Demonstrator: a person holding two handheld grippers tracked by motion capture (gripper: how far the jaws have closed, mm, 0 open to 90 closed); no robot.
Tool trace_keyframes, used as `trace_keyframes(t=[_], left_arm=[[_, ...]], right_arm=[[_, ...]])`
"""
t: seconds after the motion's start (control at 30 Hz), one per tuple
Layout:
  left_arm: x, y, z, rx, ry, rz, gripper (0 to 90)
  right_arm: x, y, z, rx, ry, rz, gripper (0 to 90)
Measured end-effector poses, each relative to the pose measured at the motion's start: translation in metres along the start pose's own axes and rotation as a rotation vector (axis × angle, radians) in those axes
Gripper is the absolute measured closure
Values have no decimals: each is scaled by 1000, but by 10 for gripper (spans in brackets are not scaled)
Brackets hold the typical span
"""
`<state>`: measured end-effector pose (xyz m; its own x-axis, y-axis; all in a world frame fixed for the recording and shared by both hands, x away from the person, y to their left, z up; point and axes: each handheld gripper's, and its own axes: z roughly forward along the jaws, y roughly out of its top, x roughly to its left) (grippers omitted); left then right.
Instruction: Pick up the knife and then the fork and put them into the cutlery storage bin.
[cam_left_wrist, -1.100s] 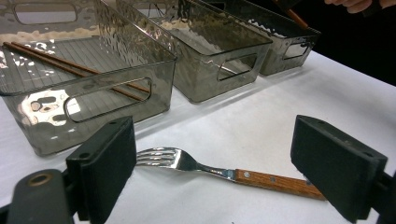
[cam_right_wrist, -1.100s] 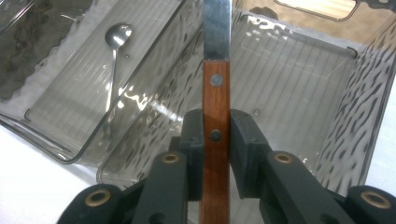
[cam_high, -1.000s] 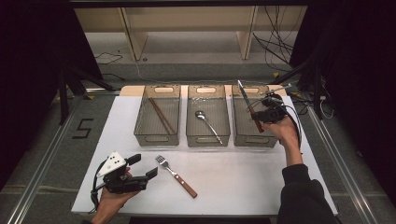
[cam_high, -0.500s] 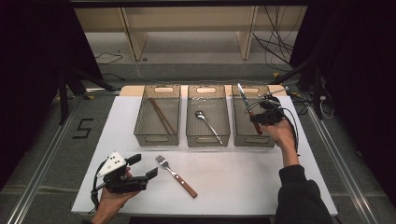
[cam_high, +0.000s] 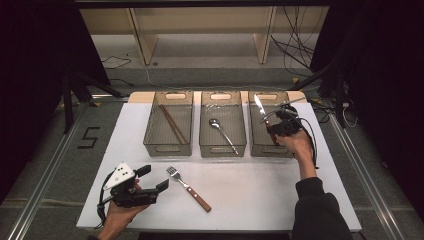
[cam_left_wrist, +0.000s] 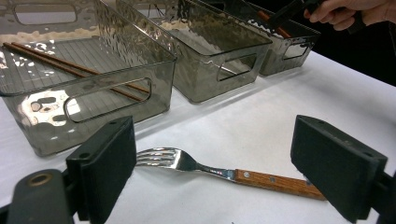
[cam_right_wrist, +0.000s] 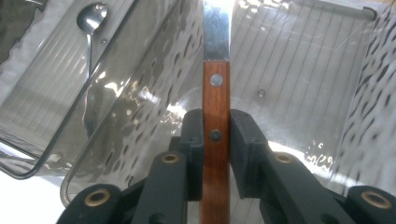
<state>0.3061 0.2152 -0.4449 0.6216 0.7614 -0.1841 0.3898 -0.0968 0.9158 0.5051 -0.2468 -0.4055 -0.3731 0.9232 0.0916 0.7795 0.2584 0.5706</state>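
The right gripper (cam_high: 281, 121) is squeezing the wooden-handled steel knife (cam_right_wrist: 216, 116) and has been moving it lower over the right-hand clear plastic bin (cam_high: 260, 134), so it is nearly ready to drop in.

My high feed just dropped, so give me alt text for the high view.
The right gripper holds a wooden-handled knife over the right bin of three clear bins. The left bin holds chopsticks, the middle bin a spoon. The left gripper rests open beside a fork on the white table.
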Motion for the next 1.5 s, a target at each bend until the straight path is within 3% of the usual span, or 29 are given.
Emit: trace_keyframes(t=[0.33,0.5,0.6,0.9,1.2,1.5], left_arm=[[0,0,0,0,0,-2,138],[0,0,0,0,0,-4,138],[0,0,0,1,0,-2,138],[0,0,0,1,0,-3,138],[0,0,0,0,1,-4,138],[0,0,0,-1,2,-3,138]], right_arm=[[1,0,5,21,-8,15,767],[1,-1,7,28,12,25,750],[0,0,6,13,63,43,634],[4,2,-4,-32,101,10,537],[23,1,-22,-94,125,-43,398],[52,-3,-38,-139,136,-109,308]])
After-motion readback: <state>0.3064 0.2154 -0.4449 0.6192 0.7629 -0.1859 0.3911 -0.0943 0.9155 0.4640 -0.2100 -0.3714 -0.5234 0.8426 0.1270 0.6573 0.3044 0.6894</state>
